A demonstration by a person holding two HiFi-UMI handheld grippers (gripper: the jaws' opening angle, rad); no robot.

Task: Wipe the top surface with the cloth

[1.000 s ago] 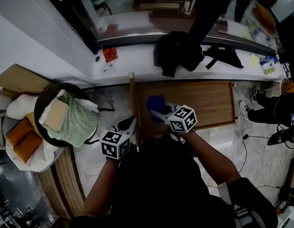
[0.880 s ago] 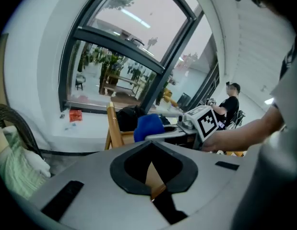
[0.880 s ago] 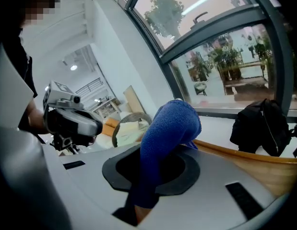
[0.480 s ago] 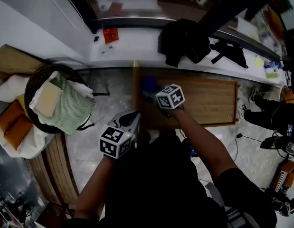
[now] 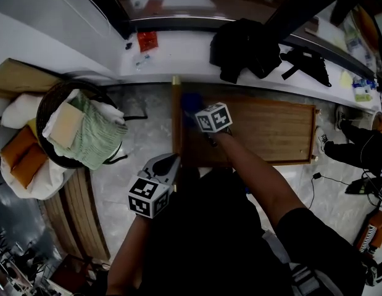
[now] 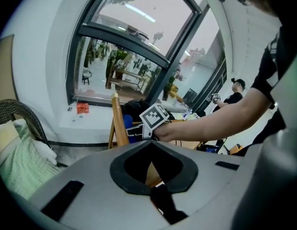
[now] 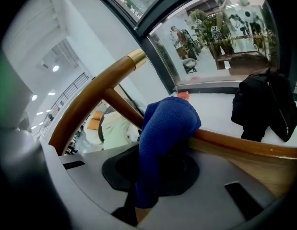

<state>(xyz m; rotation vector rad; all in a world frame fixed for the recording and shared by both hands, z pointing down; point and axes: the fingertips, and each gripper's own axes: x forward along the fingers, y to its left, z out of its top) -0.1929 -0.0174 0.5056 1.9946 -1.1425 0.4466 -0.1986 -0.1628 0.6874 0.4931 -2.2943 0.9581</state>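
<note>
A pale marbled floor (image 5: 141,134) fills the room, and a white window ledge (image 5: 178,57) runs along the far side beneath dark-framed glass. At the far left stands one wicker basket (image 5: 50,117), stuffed with pale green fabric (image 5: 95,143). One red packet (image 5: 146,41) lies on the ledge. The left gripper (image 5: 171,159) hangs over the floor just beside the table's left edge, its jaws together with nothing between them. One blue cloth (image 5: 190,102) is pinched in the closed jaws of the right gripper (image 5: 194,115) and lies over the raised rim at the far left corner of the one wooden table top (image 5: 271,131), next to a brass-capped post (image 7: 136,57). There are two grippers, each with one marker cube. Further right on the ledge lie one black jacket (image 5: 243,48) and one black bag (image 5: 305,63)
</note>
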